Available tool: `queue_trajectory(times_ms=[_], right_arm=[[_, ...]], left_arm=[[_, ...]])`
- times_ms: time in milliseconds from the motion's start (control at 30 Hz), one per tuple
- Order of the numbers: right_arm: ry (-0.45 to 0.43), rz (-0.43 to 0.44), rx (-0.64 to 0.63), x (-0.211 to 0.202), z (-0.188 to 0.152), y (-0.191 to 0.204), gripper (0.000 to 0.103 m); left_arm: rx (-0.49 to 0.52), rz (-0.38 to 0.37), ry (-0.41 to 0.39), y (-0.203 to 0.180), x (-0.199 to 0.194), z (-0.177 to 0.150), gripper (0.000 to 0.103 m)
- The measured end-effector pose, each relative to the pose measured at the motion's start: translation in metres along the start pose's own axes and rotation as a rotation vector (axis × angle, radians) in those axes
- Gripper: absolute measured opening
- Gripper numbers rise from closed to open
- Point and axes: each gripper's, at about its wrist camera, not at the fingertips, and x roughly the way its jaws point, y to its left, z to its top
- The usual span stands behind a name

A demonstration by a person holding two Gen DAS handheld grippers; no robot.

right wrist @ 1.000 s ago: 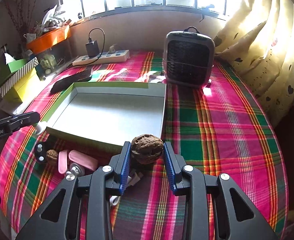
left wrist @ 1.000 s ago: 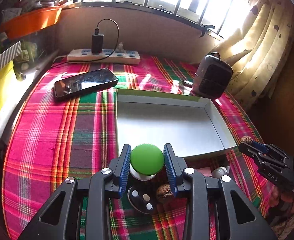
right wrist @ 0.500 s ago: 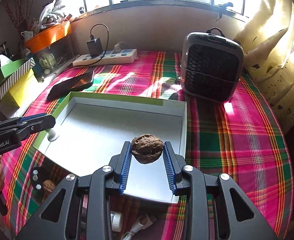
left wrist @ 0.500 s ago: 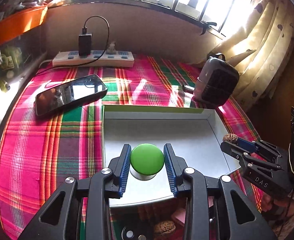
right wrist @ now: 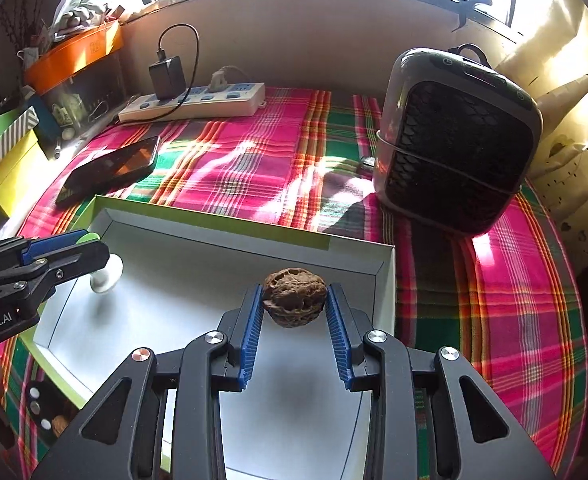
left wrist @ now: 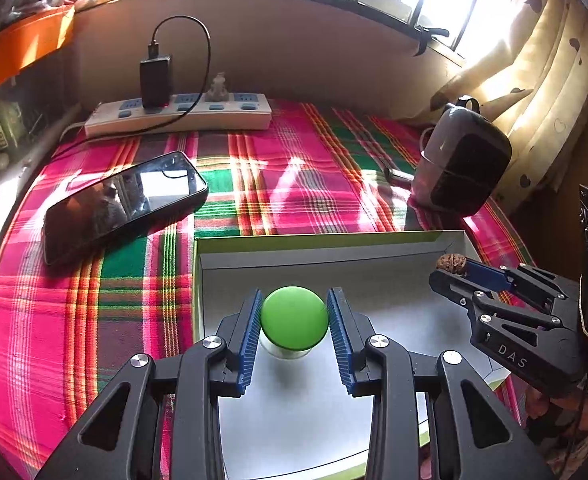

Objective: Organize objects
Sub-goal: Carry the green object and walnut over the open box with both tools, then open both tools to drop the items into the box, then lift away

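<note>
Two grippers were over the shallow white tray (left wrist: 405, 256), each with something clamped between its blue pads. Left gripper (left wrist: 294, 322): jaws closed partway onto a green-capped knob (left wrist: 294, 318) (round green top, pale stem below), both pads pressed against the cap's sides. Knob was held above the tray's floor near the left wall; from the right wrist view only its pale foot showed below the jaws, and whether it touched the floor could not be told. Right gripper (right wrist: 294, 300): jaws likewise partway closed, gripping a walnut (right wrist: 294, 296) across its width, pads tight on both sides. Walnut was above the tray's right portion, clear of the floor, with a soft shadow beneath it.

Tray sat on a pink-and-green plaid cloth (right wrist: 493, 300), green edge along its far rim. Beyond the tray's far left corner lay a dark phone (left wrist: 122, 204), face up, apart from the tray. White power strip (left wrist: 182, 114) stood along the back wall with a black charger (left wrist: 156, 80) plugged in. Small grey heater (right wrist: 457, 148) stood near the tray's far right corner, not touching it. A few small items (one a second walnut, it seemed) lay on the cloth at the tray's near left corner, mostly hidden.
</note>
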Motion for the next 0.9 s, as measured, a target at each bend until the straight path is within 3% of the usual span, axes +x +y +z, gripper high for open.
queue_trajectory(times_ms=[900], right_arm=[[0.032, -0.034, -0.016, 0.019, 0.002, 0.005, 0.034]], left_arm=[[0.009, 0.009, 0.022, 0.003, 0.020, 0.005, 0.032]])
